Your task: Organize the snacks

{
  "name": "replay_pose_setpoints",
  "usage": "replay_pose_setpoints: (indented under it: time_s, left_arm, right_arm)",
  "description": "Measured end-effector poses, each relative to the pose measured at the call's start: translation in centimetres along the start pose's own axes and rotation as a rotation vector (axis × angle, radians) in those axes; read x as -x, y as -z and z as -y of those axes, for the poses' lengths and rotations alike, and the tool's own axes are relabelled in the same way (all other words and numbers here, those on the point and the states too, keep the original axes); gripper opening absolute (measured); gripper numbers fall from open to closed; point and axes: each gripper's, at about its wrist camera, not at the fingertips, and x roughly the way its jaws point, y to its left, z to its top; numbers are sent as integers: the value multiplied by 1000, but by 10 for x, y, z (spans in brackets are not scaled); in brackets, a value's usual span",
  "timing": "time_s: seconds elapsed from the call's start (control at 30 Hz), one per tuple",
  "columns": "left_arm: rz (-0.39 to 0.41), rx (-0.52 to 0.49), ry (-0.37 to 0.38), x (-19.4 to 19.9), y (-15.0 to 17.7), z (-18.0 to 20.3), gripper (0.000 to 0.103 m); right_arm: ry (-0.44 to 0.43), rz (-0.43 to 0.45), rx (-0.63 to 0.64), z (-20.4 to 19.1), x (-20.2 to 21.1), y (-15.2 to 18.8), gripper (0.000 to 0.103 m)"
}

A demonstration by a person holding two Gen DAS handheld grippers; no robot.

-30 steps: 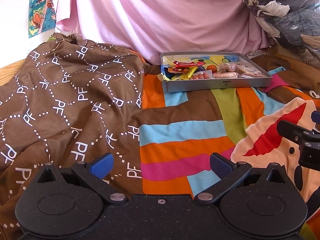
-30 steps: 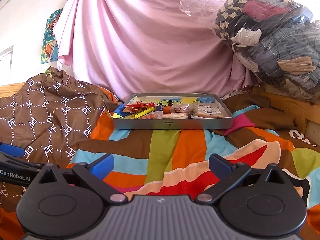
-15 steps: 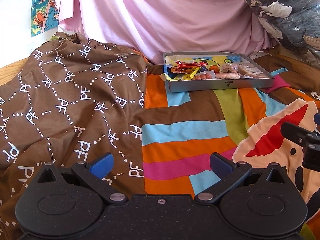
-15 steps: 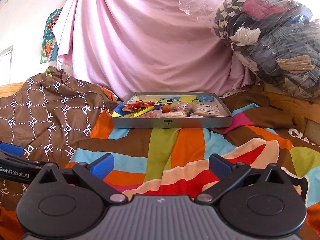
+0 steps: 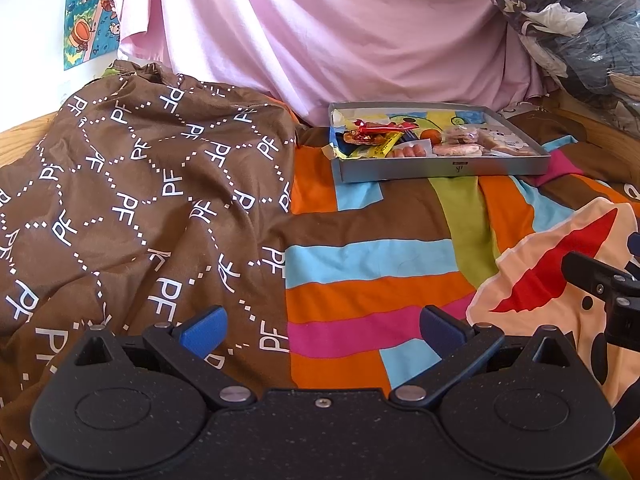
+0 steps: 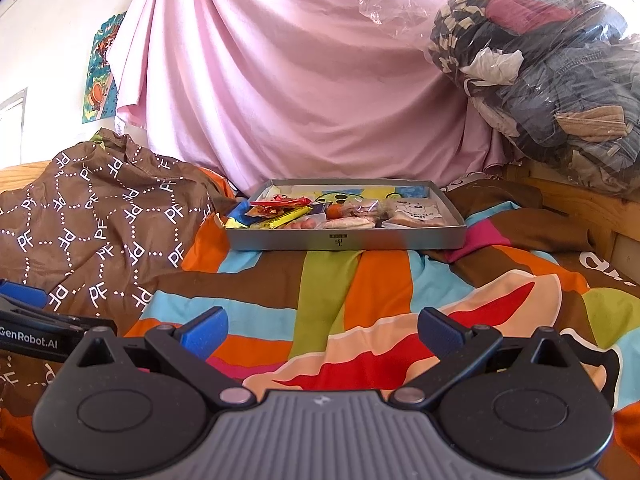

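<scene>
My left gripper (image 5: 320, 330): jaws spread wide, nothing between the blue pads; it hovers low over the bed, where the brown cloth printed with white "PF" letters (image 5: 132, 200) meets the striped part.
My right gripper (image 6: 322, 330): jaws also spread wide and empty, over the bed cover with bright stripes of orange, blue, green and pink (image 6: 360, 292); my left tool shows at the left edge of this view.
Ground between: only soft, wrinkled bedding, so I judge that anything I push down on will sink and tip.
Shallow grey metal tray (image 6: 400, 238): far from both grippers, in the middle of the bed, before the hanging pink sheet (image 6: 300, 80); it looks stiff and light, and it may slide on the cloth.
Snacks in the tray: all lie along its near side, close together.
Long yellow wrapped bar (image 6: 286, 218): left part, slanted, partly under a crinkled red wrapper (image 6: 280, 202); I think it is light and slippery, and best pinched across its narrow width.
Clear packet of small pink sausages (image 6: 306, 224): near the middle; probably soft, so a gentle grip at the sealed edge.
Flat pale packet with a cartoon face (image 6: 418, 213): right part; thin, and I would take it by one edge.
Small orange round thing (image 5: 431, 133): behind the sausages; I cannot tell what it is.
Far right: a clear plastic bag stuffed with clothes (image 6: 552, 80).
</scene>
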Motion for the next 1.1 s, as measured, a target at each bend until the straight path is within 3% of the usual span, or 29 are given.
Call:
replay_pose_setpoints:
  time_s: [1.1]
  left_arm:
    - [-26, -5, -3, -5, 5, 5, 102]
  right_arm:
    - [-13, -33, -1, 1, -3, 6, 103]
